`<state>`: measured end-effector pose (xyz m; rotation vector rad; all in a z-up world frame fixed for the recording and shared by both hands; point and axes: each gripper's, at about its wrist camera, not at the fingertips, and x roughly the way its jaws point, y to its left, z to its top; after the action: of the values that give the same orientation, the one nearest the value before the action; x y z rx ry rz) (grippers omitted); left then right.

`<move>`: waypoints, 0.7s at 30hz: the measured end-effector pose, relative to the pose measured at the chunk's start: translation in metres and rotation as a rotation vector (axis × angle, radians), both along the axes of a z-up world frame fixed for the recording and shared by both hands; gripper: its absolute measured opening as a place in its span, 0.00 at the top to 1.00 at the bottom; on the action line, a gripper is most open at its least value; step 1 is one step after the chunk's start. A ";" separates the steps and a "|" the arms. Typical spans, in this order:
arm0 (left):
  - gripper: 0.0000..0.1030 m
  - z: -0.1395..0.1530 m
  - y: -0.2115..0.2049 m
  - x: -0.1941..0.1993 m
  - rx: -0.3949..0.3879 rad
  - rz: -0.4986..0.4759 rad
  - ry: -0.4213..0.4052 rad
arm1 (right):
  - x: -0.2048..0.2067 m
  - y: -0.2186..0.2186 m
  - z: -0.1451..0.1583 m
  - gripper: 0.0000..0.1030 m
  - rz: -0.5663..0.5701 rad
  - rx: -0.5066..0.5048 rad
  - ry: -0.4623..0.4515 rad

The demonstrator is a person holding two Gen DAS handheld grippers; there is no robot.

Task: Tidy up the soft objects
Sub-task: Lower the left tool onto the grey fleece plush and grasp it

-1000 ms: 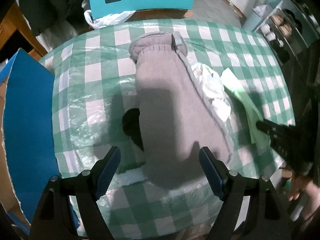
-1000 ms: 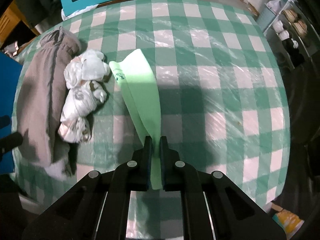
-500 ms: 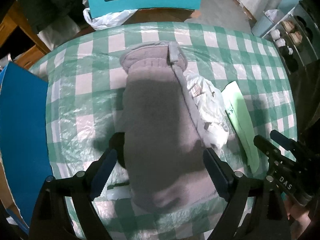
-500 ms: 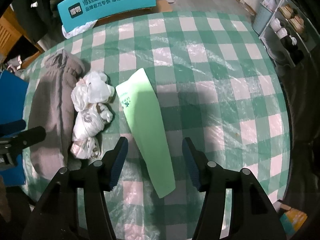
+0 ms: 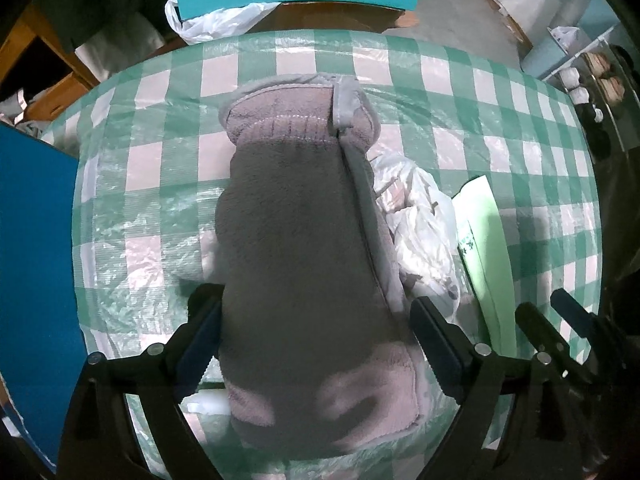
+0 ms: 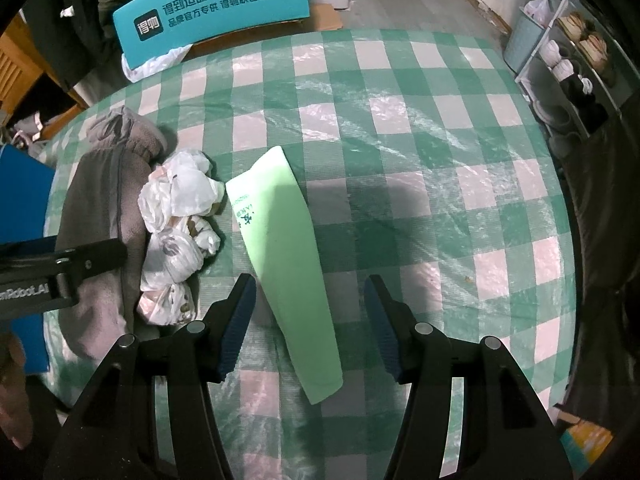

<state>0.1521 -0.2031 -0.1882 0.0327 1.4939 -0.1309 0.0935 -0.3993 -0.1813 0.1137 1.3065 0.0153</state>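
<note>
A: Report finger state, nearest items first.

B: Left gripper [image 5: 316, 328]: fingers spread wide, straddling the near end of the grey fleece garment [image 5: 304, 264]; whether the pads touch the fabric cannot be determined. Right gripper [image 6: 308, 320]: fingers spread wide, holding nothing, one on each side of the near part of the green sleeve [image 6: 284, 256].

A: Position of the soft items?

B: All lie flat on the checked tabletop [image 6: 420, 152]. The garment runs lengthwise away from the left gripper, ribbed cuff at the far end. The crumpled white plastic bags [image 6: 180, 232] lie between garment and sleeve, touching the garment's edge. The sleeve lies just beside the bags, angled, printed end farthest away.

A: Beyond the tabletop?

B: A blue panel [image 5: 36, 260] at the left edge; a teal sign [image 6: 212, 12] with white characters behind the far edge.
</note>
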 end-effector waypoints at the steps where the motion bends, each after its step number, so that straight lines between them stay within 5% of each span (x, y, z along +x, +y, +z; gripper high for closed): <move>1: 0.09 -0.003 -0.001 0.001 0.011 -0.001 0.007 | 0.000 0.001 0.000 0.45 0.000 0.000 0.000; 12: 0.06 -0.020 -0.014 0.004 0.061 -0.040 -0.004 | -0.001 0.002 -0.003 0.45 0.013 -0.006 0.015; 17: 0.24 -0.018 -0.016 -0.003 0.088 -0.074 -0.050 | 0.001 0.002 -0.008 0.45 0.011 -0.010 0.032; 21: 0.49 -0.009 -0.014 -0.011 0.086 -0.086 -0.084 | 0.002 0.004 -0.008 0.45 0.014 -0.013 0.033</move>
<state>0.1414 -0.2172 -0.1969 0.1702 1.4137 -0.1325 0.0955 -0.3956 -0.1896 0.0942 1.3403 0.0170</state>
